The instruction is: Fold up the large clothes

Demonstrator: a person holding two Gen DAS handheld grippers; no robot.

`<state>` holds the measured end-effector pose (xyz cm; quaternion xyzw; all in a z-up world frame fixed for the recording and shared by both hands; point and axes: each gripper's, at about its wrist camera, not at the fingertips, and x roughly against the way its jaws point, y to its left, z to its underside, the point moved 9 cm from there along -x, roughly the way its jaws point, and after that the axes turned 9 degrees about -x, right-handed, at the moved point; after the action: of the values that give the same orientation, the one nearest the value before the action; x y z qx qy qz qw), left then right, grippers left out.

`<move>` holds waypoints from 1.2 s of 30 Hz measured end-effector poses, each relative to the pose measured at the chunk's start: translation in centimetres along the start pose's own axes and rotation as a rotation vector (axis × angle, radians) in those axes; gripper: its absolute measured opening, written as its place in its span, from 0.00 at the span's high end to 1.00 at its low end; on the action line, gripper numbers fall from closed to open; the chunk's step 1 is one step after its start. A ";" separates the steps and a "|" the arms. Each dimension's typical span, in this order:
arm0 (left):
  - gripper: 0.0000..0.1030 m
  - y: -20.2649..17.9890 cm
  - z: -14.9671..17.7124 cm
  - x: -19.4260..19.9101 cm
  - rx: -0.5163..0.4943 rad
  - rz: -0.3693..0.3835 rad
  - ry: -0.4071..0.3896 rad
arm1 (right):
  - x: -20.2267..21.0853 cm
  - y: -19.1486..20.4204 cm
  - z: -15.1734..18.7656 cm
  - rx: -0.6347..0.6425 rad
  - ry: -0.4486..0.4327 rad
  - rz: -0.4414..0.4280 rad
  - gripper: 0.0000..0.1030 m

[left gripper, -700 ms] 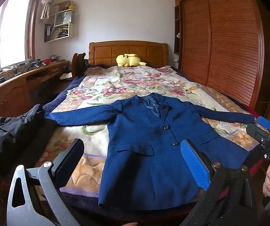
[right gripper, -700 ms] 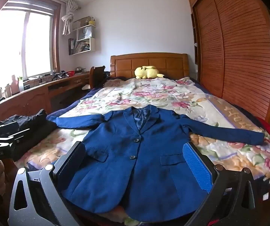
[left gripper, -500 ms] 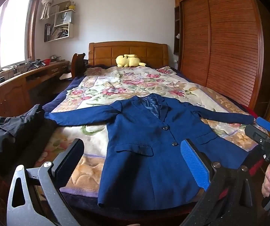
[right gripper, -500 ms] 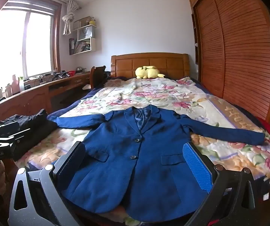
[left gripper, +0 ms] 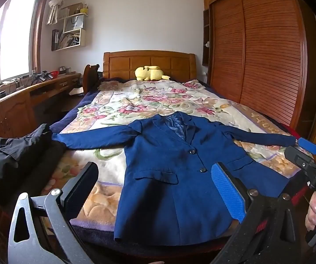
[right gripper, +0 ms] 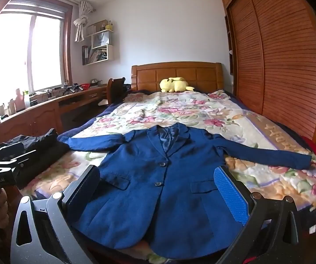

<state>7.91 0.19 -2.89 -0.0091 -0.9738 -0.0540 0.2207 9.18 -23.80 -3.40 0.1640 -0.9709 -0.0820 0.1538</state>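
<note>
Blue jacket (left gripper: 175, 176) lies flat on the bed (left gripper: 118, 107), front up, both sleeves out wide. In the left view, the left gripper (left gripper: 155, 189) is spread wide and holds nothing. In the right view, the right gripper (right gripper: 160, 193) is spread wide too, above the hem. A good start: pinch 1 sleeve near its end and lay it across the chest.
</note>
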 end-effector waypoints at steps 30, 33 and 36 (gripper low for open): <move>0.00 -1.6 -1.0 1.2 -0.013 -0.003 -0.024 | 0.1 0.0 -0.1 -0.004 -0.002 -0.004 0.00; 0.00 -1.6 -1.0 1.2 -0.013 -0.003 -0.024 | 0.1 0.1 -0.2 -0.003 -0.003 -0.003 0.00; 0.00 -1.7 -1.1 1.3 -0.014 -0.003 -0.023 | 0.1 0.1 -0.2 -0.003 -0.004 -0.003 0.00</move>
<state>7.15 -1.62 -1.56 -0.0098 -0.9759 -0.0608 0.2092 9.12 -23.80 -3.17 0.1648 -0.9709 -0.0841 0.1522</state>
